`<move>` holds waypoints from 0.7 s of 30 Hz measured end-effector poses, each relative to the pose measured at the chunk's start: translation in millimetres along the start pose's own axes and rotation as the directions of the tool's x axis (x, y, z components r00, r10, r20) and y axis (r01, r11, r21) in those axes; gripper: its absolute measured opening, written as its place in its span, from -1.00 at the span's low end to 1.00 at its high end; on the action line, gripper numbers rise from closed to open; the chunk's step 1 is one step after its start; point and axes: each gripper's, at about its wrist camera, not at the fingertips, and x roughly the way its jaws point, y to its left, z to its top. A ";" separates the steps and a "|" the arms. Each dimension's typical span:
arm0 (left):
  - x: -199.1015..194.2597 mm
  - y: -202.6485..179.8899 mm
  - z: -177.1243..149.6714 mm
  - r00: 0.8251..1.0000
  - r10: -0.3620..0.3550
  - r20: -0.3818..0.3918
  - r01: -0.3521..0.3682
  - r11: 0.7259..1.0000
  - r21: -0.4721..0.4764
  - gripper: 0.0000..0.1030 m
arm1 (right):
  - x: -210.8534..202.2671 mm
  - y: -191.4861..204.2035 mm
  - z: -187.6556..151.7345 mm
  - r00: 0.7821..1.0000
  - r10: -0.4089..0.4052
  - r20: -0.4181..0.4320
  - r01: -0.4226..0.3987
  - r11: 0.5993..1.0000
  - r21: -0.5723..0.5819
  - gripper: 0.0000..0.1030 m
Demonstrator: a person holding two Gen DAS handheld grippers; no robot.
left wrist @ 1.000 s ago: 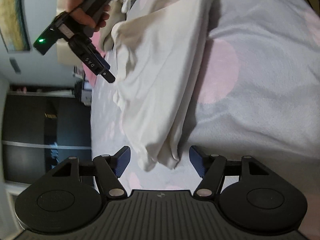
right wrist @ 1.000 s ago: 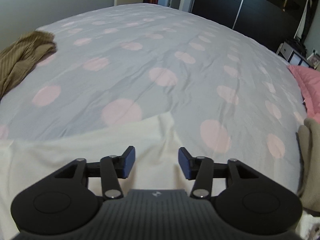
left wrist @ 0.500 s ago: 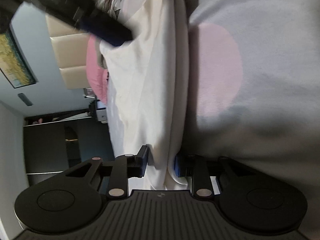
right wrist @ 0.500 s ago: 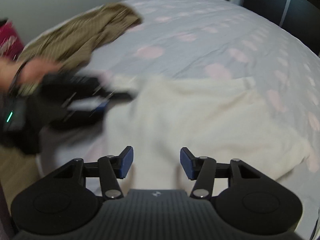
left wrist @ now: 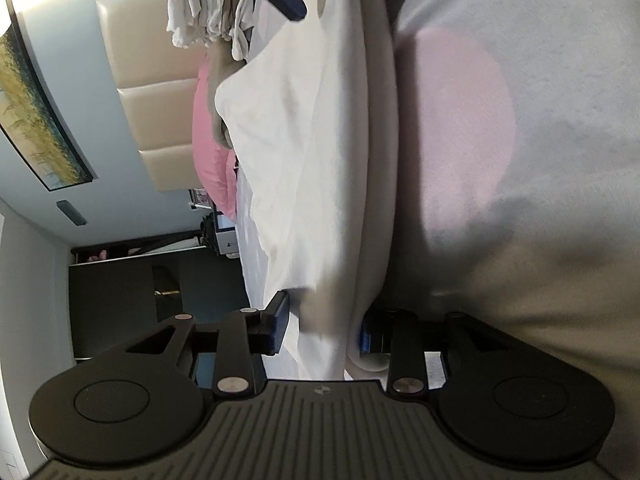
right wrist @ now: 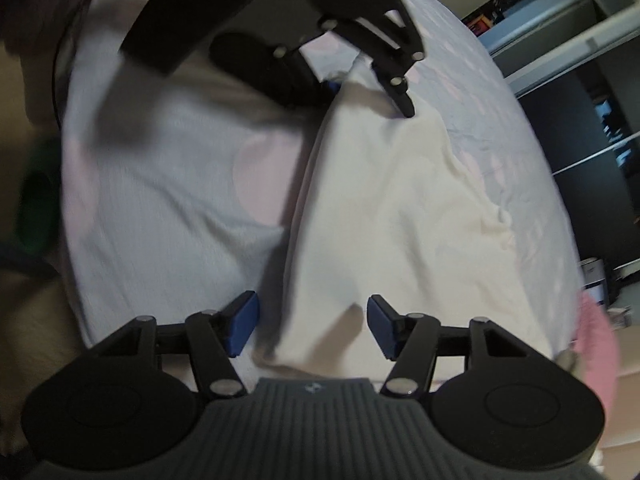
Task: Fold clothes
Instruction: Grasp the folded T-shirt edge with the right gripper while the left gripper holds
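On the dotted bedspread (right wrist: 152, 200), a limp, light cream garment (right wrist: 400, 208) is lying. Its bunched end is sitting between the left gripper (left wrist: 322, 330)'s jaws as they are easing apart, pads barely pressing. The right gripper (right wrist: 310, 326) is widening over the opposite hem, gripping nothing; corners look the safest hold.

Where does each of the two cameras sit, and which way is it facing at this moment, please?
Left wrist: on the left gripper, looking along the cream garment toward the headboard; its own fingers show, cloth between them.
Right wrist: on the right gripper, angled down at one end of the garment on the spotted bedspread; its fingers straddle the cloth.
Shared: the garment, the bedspread, and each view shows the other gripper.
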 end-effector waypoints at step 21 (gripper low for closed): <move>-33.0 127.4 0.1 0.977 -0.211 -0.021 0.196 0.939 -0.282 -0.85 | -64.7 -94.1 -17.2 0.955 -0.288 0.075 0.264 0.935 0.236 -0.85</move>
